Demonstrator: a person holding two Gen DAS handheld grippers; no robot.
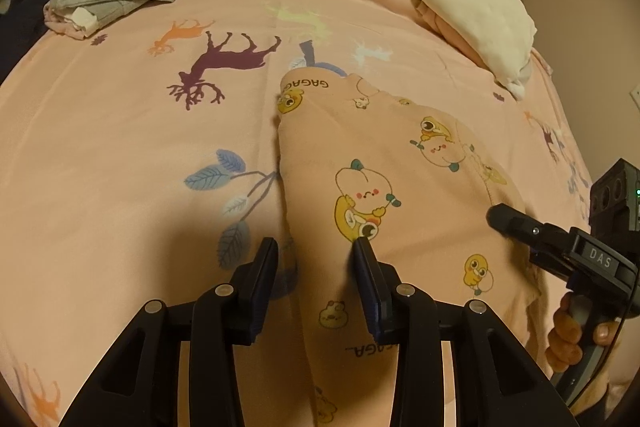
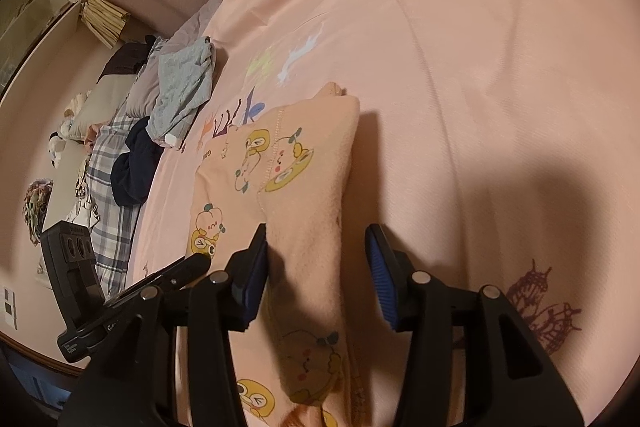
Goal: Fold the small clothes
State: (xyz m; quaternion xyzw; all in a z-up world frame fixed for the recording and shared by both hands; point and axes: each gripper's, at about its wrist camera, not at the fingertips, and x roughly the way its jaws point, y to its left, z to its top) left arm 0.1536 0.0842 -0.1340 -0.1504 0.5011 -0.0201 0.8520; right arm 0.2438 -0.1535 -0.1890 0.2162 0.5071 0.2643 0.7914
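Straddling peach printed garment edges on bed | left tongs spread, 6 o'clock | right tongs spread, ready to pinch | folded pile 1 o'clock

Dim warm light, soft shadows, fisheye-warped edges

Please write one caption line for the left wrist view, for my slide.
Open left gripper over the left edge of a cartoon-print garment on the bedsheet; right gripper at its right.
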